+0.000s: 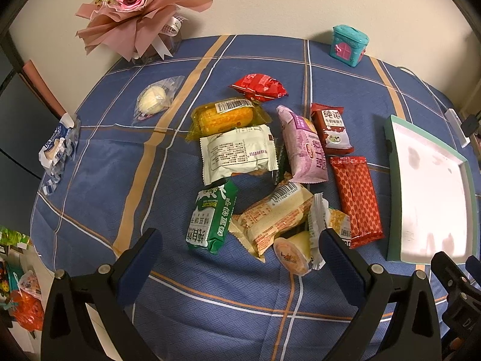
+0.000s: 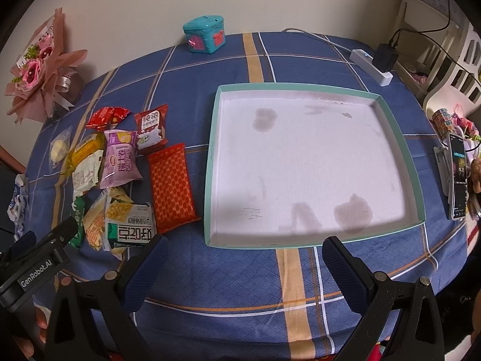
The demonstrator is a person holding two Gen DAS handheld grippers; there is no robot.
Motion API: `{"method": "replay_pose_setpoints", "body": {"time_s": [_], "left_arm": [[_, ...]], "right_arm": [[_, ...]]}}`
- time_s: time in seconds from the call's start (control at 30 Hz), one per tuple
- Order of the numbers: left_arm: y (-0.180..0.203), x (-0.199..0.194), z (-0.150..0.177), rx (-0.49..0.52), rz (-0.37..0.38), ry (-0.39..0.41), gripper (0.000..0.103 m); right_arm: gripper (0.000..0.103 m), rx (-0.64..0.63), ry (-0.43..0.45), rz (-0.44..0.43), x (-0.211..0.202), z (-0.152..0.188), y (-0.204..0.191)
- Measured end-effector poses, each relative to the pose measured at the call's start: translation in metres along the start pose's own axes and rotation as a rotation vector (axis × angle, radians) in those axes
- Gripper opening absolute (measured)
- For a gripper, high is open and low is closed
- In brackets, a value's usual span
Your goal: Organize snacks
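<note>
Both of my grippers sit at the bottom of their frames with jaws spread wide and nothing between them. Ahead of the left gripper (image 1: 240, 245), low in the frame, I see a small round jelly cup (image 1: 293, 255) touching a beige barcode packet (image 1: 275, 213), with a green biscuit pack (image 1: 212, 216) just left of it. Above these, at centre frame, lie a white wrapped cake (image 1: 237, 153), a yellow corn pack (image 1: 225, 115), a pink bun bag (image 1: 302, 144), a dark red biscuit pack (image 1: 330, 128) and a crumpled red wrapper (image 1: 258, 87). A long red patterned bar (image 1: 356, 195) lies right of centre, near the tray's edge. A clear bag with a pale bun (image 1: 156, 99) rests apart at upper left.

Ahead of the right gripper (image 2: 245, 255) I see the teal-rimmed tray (image 2: 210, 162) filling the centre of the frame, its white floor stained and holding no snacks. A teal toy house (image 2: 204, 37) stands at the top, a pink bouquet (image 2: 39, 69) at upper left, a white power strip (image 2: 371, 66) at upper right, and a phone (image 2: 458, 174) at the right edge. All rest on the blue plaid tablecloth (image 2: 240, 285).
</note>
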State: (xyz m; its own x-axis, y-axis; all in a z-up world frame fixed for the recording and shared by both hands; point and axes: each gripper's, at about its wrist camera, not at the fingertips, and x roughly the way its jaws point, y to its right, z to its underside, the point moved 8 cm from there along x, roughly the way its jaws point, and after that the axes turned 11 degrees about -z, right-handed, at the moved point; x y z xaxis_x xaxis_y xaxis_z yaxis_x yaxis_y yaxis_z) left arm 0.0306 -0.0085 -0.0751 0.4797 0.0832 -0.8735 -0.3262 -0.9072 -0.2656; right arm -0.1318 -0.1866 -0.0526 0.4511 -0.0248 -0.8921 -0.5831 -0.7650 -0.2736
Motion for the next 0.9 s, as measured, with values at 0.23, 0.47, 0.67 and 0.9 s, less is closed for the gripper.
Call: {"method": "replay_pose_setpoints", "body": {"time_s": [0.23,0.47,0.67,0.9], "left_arm": [[-0.013,0.004,-0.003,-0.044,0.004,-0.009,0.103],[-0.031,0.024,-0.006,-0.115,0.014,-0.066,0.103],[-0.034,0.053,-0.006,-0.153,0.058,-0.155,0.103],[-0.038,0.083,-0.006,-0.166,0.068,-0.217,0.103]], "right_arm": [[0.103,-0.014,-0.011,-0.005,0.004,-0.002,-0.009],[0.103,-0.051,-0.035,-0.075,0.022,-0.008,-0.044],[0.103,-0.065,-0.123,-0.158,0.056,0.001,-0.080],[0.090,-0.051,-0.173,-0.210,0.084,0.007,-0.101]]}}
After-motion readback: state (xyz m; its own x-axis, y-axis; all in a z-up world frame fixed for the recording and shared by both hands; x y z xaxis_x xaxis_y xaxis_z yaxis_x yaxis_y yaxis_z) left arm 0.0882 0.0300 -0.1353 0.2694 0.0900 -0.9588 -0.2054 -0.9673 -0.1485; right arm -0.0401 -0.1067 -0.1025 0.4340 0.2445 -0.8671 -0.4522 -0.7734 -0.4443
